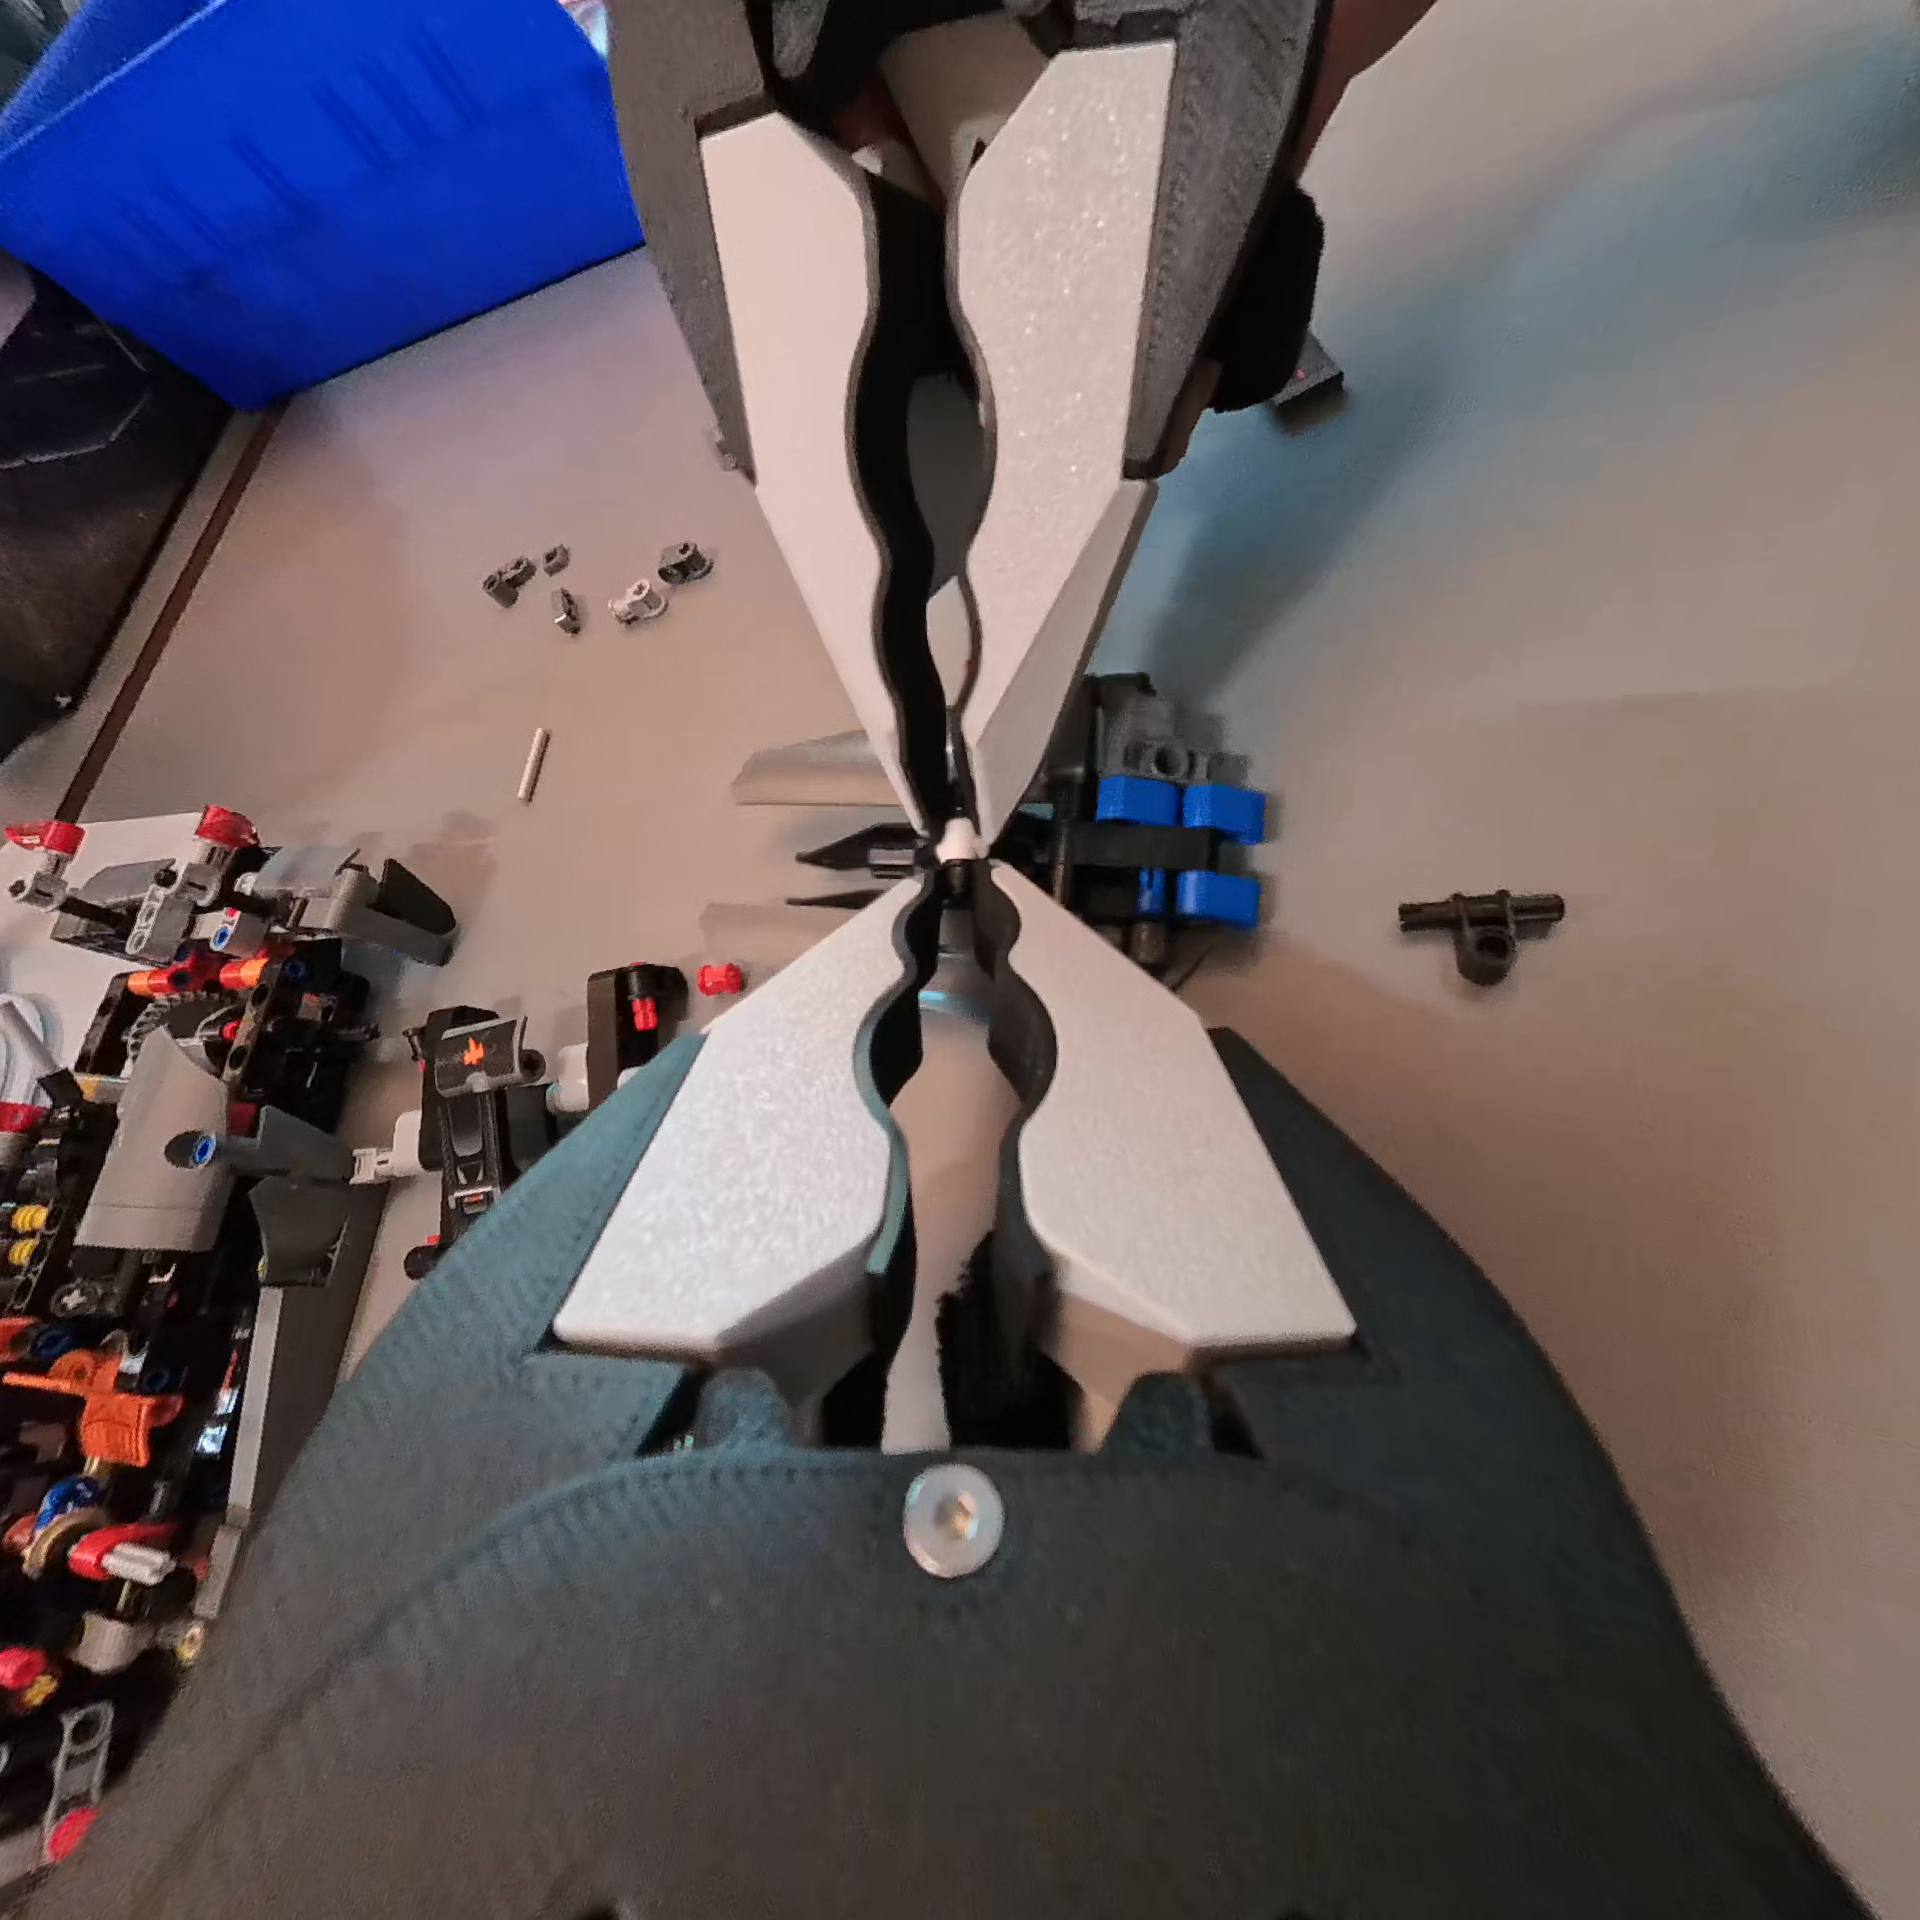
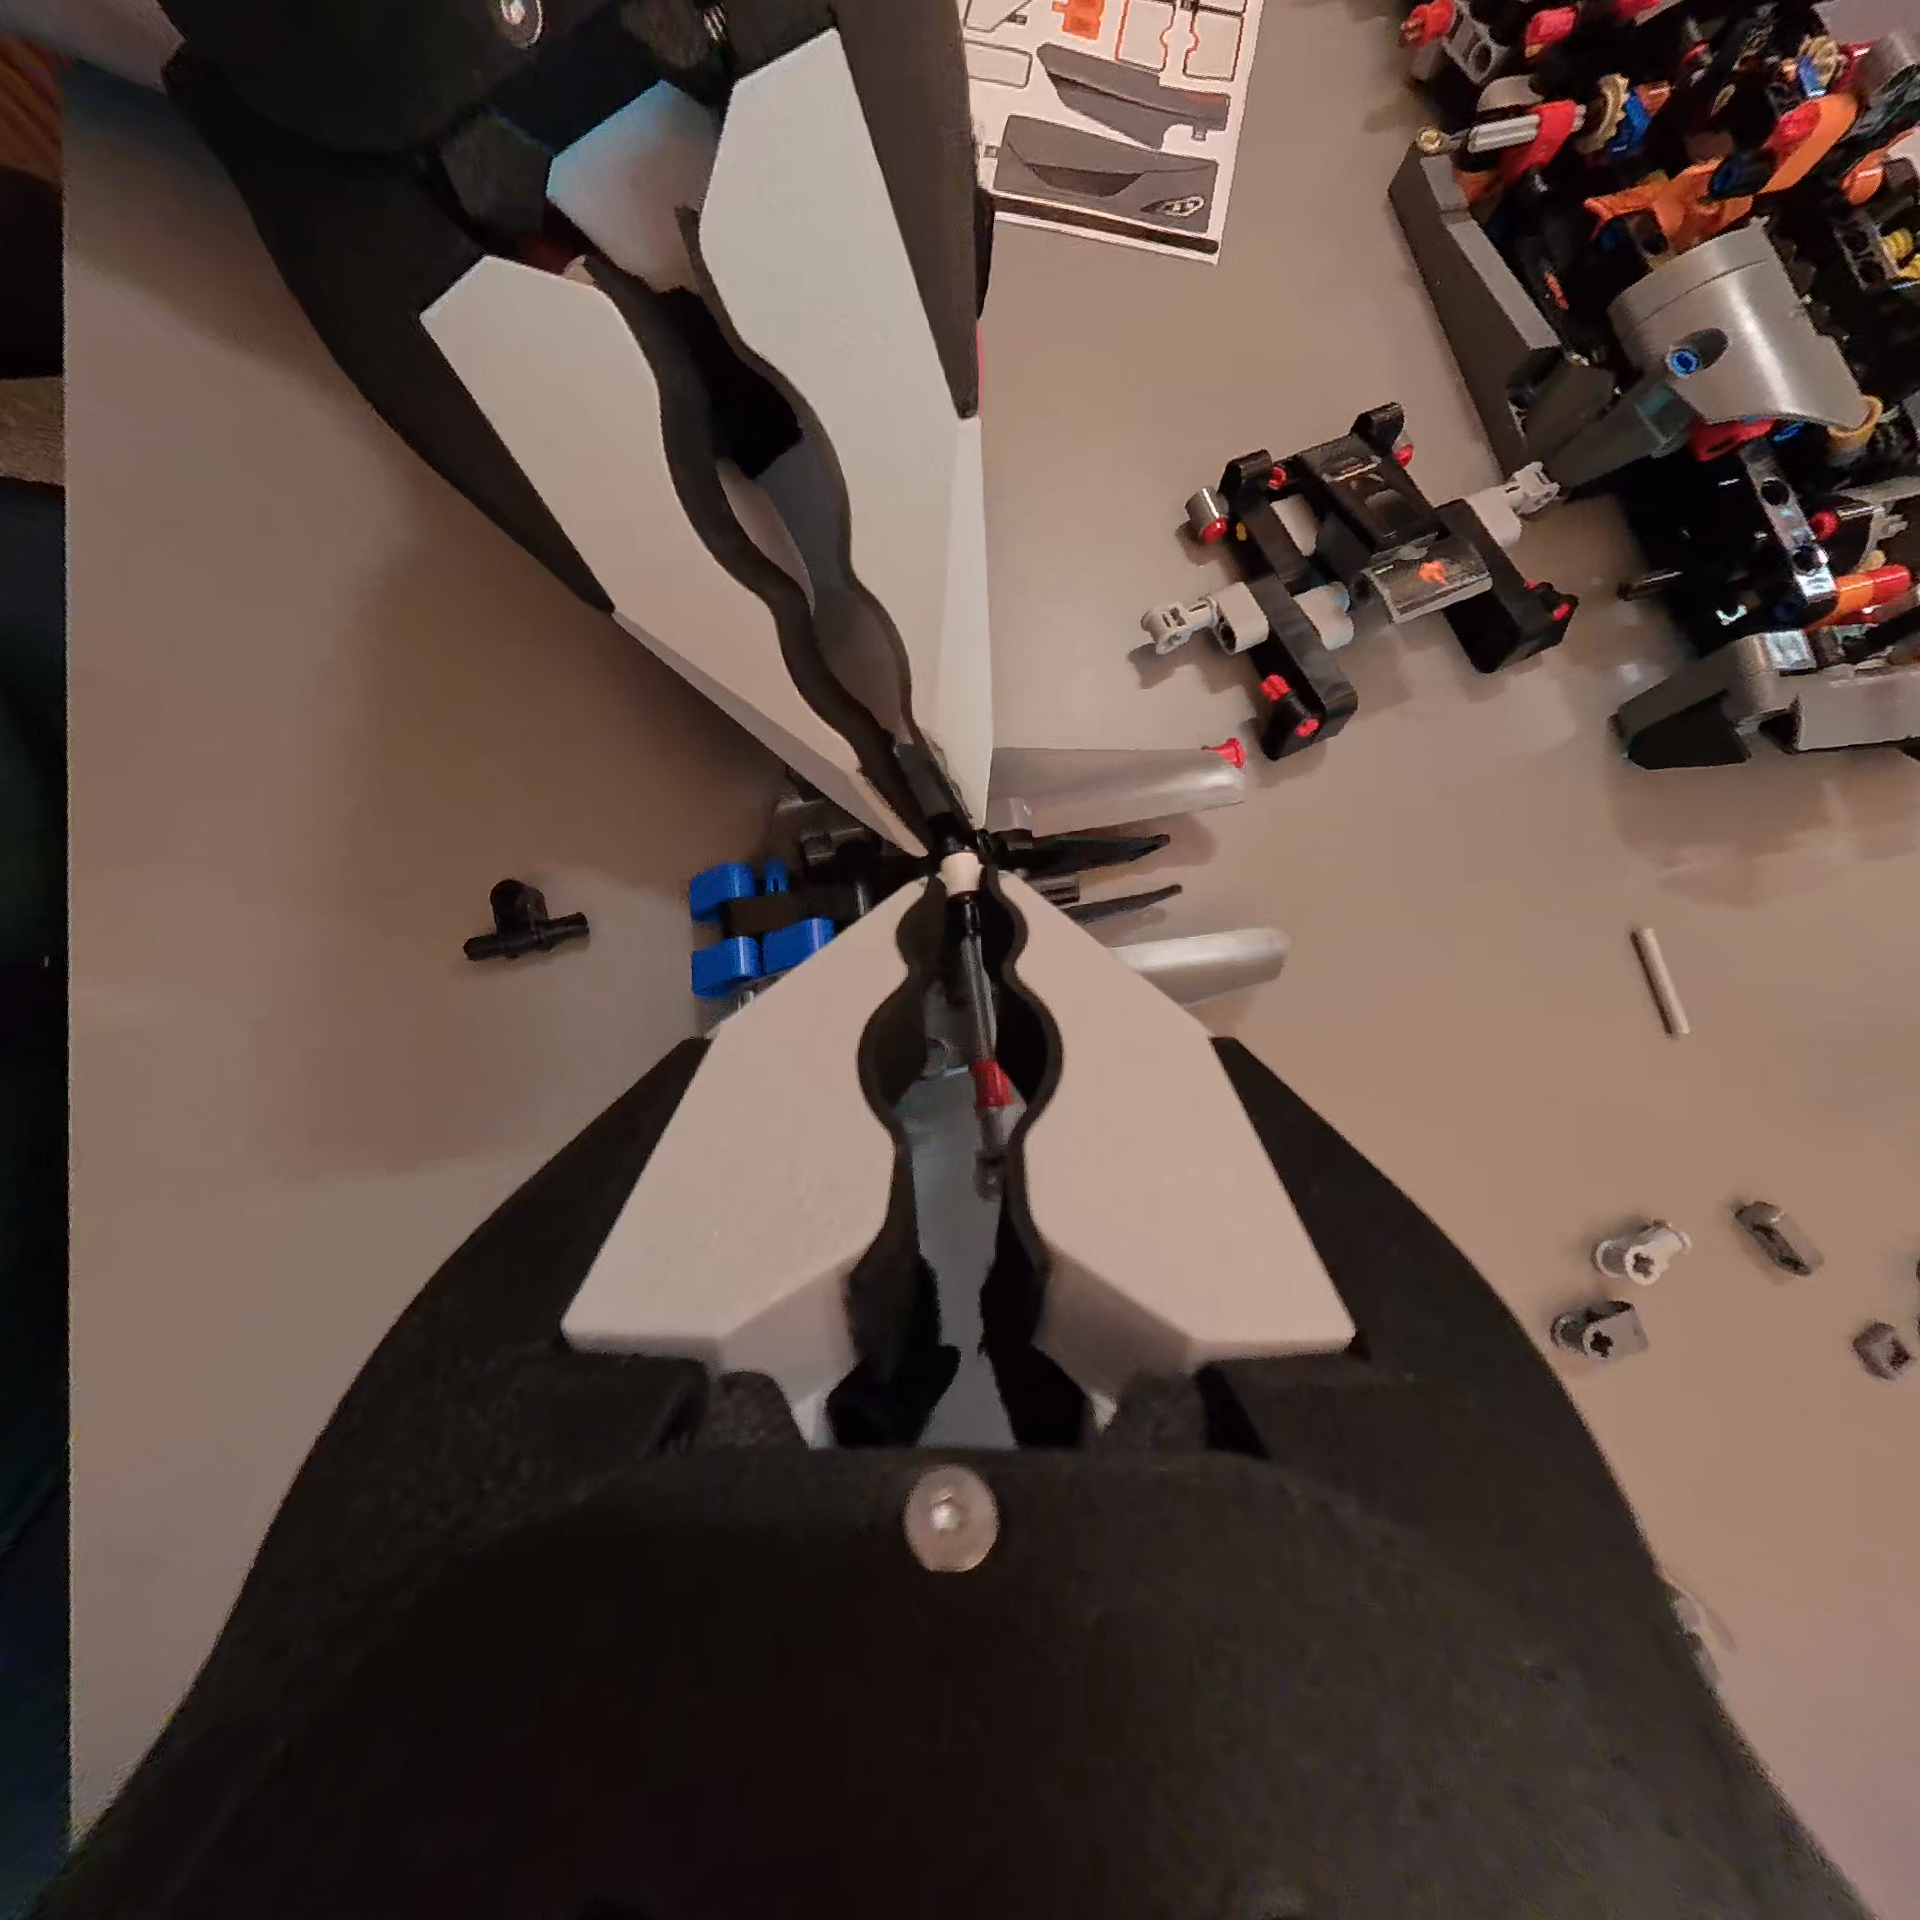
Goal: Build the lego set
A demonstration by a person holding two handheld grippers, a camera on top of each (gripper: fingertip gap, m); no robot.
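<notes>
The 2 grippers meet tip to tip above the grey table (image 1: 1558,520). The right gripper (image 2: 961,883) is clamped on a thin black axle (image 2: 971,977); the left gripper (image 1: 956,883) is pinched on its white bush (image 1: 957,837), apparently to join them.

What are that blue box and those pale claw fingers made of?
The blue box looks like smooth moulded plastic: even colour, slight sheen, though blurred. The pale fingers of the left gripper look like matte, faintly grainy plastic, possibly printed, with dark wavy lining.
</notes>
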